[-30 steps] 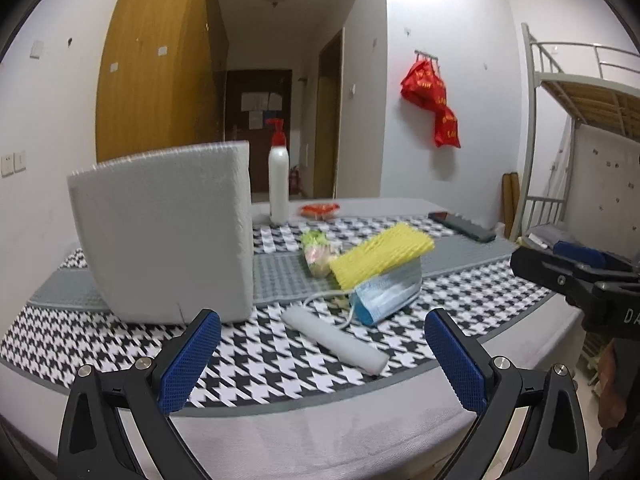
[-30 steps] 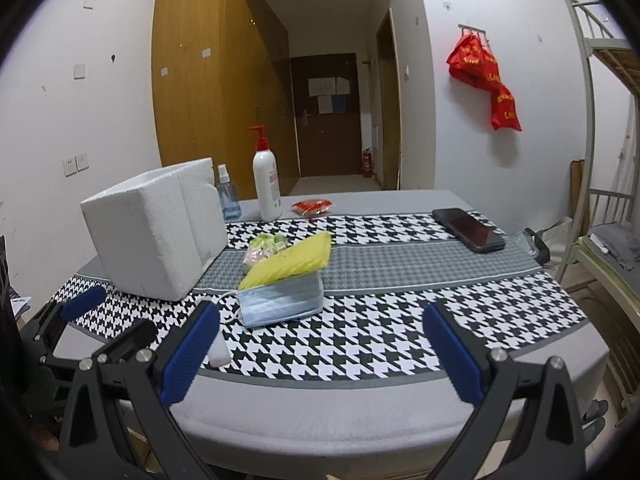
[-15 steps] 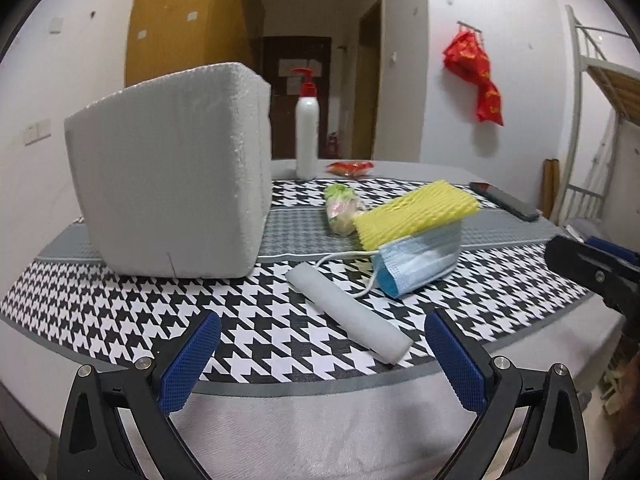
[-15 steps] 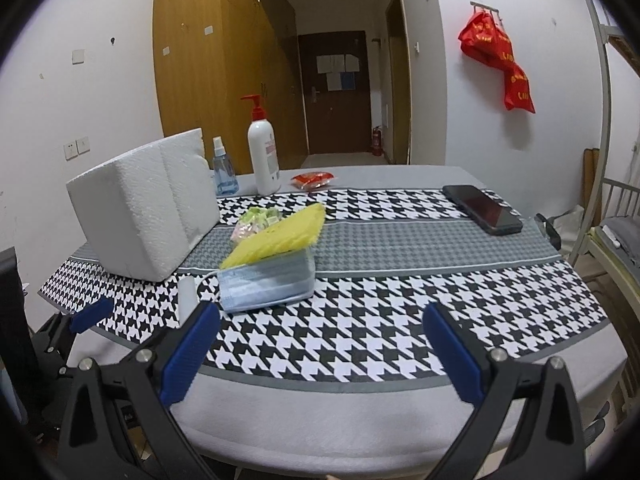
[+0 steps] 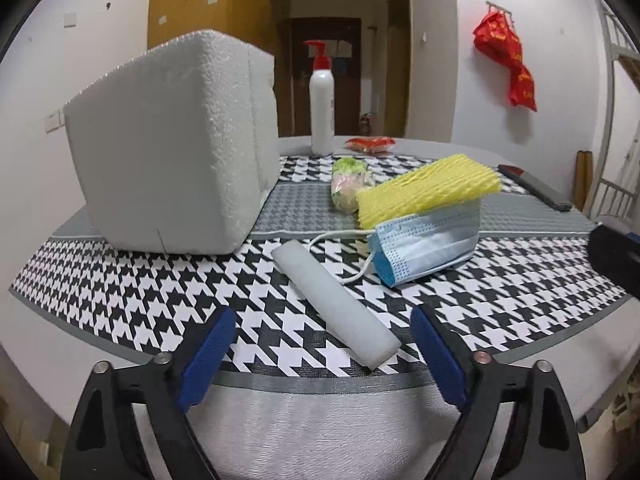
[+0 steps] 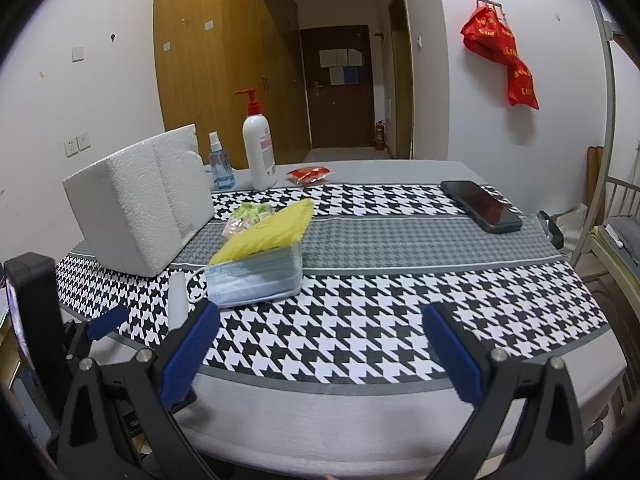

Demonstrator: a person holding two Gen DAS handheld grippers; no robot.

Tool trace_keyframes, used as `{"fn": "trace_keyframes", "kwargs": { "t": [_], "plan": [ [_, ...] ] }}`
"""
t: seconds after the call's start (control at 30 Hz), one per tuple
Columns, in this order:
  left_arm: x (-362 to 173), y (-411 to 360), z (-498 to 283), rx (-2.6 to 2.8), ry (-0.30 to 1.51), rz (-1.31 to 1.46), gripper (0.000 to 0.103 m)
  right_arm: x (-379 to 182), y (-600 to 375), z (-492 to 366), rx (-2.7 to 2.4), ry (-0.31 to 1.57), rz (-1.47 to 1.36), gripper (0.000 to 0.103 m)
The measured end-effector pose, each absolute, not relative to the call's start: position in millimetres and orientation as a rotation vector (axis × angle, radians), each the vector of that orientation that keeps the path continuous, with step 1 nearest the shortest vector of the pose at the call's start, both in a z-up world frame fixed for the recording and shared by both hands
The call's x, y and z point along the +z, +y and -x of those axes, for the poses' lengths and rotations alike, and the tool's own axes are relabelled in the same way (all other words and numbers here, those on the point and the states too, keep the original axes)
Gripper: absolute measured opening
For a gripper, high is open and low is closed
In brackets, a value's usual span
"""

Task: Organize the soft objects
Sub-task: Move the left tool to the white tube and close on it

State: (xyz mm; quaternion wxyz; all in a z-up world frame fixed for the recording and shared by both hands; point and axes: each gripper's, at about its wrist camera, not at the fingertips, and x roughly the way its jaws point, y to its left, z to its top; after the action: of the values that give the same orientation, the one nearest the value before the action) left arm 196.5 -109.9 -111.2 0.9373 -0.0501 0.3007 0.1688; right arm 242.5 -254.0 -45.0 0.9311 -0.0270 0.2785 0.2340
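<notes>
We find the task at its outset: none of the soft items has been gathered, as far as the views show. The white foam strip [image 5: 334, 300] lies flat on the houndstooth cloth [image 5: 120, 300] near the table's front edge, just ahead of the left gripper [image 5: 320, 356], whose jaws stand wide apart and empty. Beyond it, the blue face mask [image 5: 428, 246] lies on the cloth with the yellow foam net [image 5: 428, 194] resting on top of it, and a small green-and-pink wrapped bundle [image 5: 348, 184] lies just behind that pair. The white polystyrene box [image 5: 172, 148] stands to the left of these items; we judge it the likely receptacle, though its inside is not visible from either view, so we cannot confirm that it holds nothing. The right gripper [image 6: 320, 352] hovers over the front edge of the table, jaws likewise wide and empty, well apart from the mask. All four soft items remain to be moved. As to markings: the pump bottle [image 6: 260, 152] carries a pink label too small to read; the red bags [image 6: 500, 56] on the wall hook bear gold lettering we cannot make out; papers on the far door are illegible. A dark phone [image 6: 482, 206], a spray bottle [image 6: 220, 166] and a red packet [image 6: 310, 174] show no legible writing.
</notes>
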Motion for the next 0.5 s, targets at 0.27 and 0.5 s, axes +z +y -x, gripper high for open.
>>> {"fn": "trace_keyframes", "kwargs": {
  "t": [0.27,0.5],
  "plan": [
    [-118.7,-121.7,-203.6,0.38,0.616,0.109,0.067,-45.4,-261.8,-241.4,0.48,0.574,0.053,0.102],
    [-116.6,-130.1,-209.8,0.312,0.61,0.122,0.034,-43.9,-266.6,-237.5,0.483,0.567,0.051,0.102]
  ]
}}
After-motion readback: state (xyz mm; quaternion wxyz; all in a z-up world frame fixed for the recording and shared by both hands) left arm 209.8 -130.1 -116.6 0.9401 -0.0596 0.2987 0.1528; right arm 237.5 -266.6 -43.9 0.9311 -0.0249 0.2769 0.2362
